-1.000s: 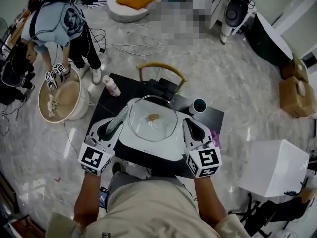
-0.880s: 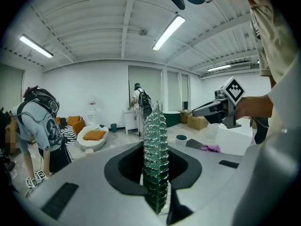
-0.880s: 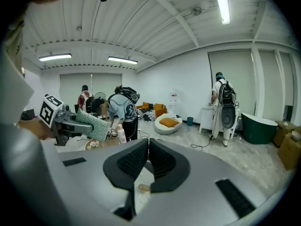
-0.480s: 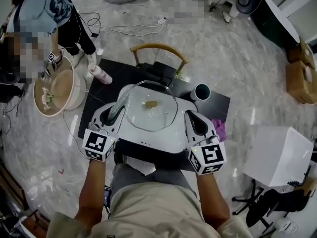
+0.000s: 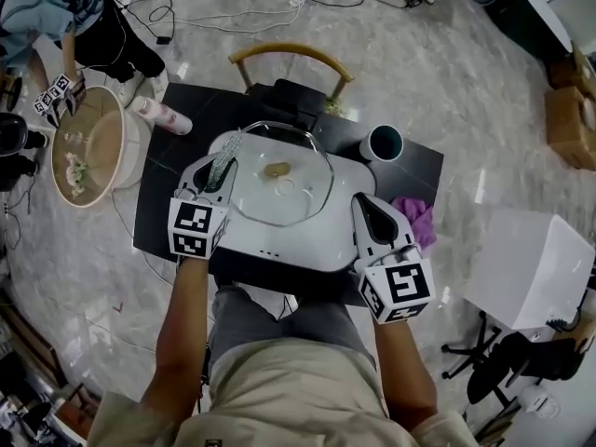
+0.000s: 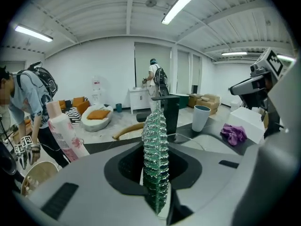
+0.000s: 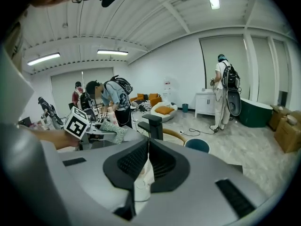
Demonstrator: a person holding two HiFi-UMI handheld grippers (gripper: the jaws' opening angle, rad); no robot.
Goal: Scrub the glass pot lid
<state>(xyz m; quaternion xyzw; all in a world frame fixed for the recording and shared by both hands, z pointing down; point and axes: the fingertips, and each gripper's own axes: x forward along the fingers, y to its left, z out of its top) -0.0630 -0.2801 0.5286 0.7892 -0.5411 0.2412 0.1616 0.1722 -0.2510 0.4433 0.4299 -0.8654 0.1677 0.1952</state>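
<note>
The glass pot lid (image 5: 296, 203) lies dome-up on a white tray (image 5: 279, 245), with a brown scrap (image 5: 277, 169) stuck near its knob. My left gripper (image 5: 216, 173) is shut on a silvery-green scrub sponge (image 5: 226, 156) at the lid's left rim. In the left gripper view the sponge (image 6: 156, 164) stands upright between the jaws, and the lid's rim (image 6: 188, 138) shows behind it. My right gripper (image 5: 367, 212) hovers over the tray's right edge, its jaws pressed together with nothing between them (image 7: 146, 166).
The tray sits on a black table (image 5: 163, 189) with a teal cup (image 5: 383, 142) and a purple cloth (image 5: 416, 220) at its right. A chair (image 5: 291, 63) stands behind, a pink bottle (image 5: 163, 116) and a round basin (image 5: 88, 147) to the left, and a white box (image 5: 521, 268) to the right.
My left gripper has pushed the sponge forward along the lid's left rim. The right gripper has drawn back a little. The head view has shifted, so everything sits higher in frame.
</note>
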